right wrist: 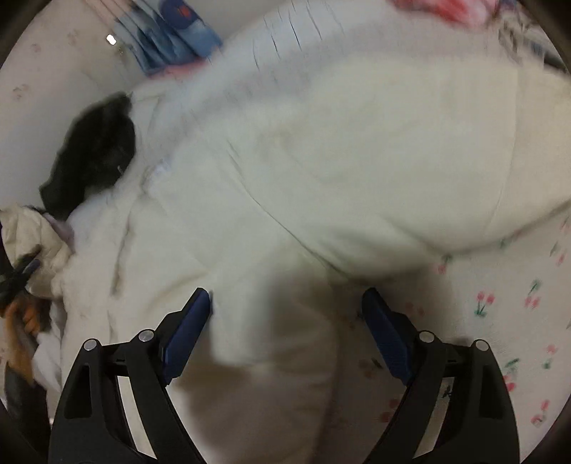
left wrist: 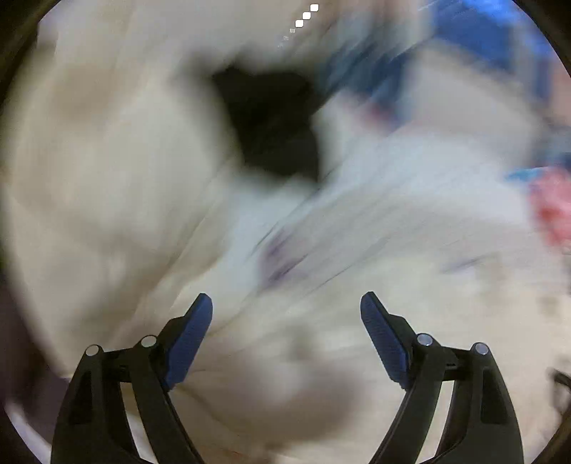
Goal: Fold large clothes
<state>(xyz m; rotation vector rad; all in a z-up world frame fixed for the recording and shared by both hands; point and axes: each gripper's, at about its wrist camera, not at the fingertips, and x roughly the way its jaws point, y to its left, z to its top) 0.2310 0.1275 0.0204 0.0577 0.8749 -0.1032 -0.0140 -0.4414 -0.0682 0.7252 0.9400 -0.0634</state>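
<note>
A large white padded garment lies spread over a bed. A black furry patch sits at its left end and shows again, blurred, as the black patch in the left wrist view. My right gripper hangs open above a white flap of the garment; its blue pads do not press the cloth. My left gripper is open too, over blurred white cloth, with nothing gripped. At the right wrist view's far left edge, a hand holds a dark tool.
A floral bedsheet shows at the lower right under the garment. Blue patterned fabric lies at the top left and a pink-red item at the top right. The left wrist view shows blue fabric and something pink.
</note>
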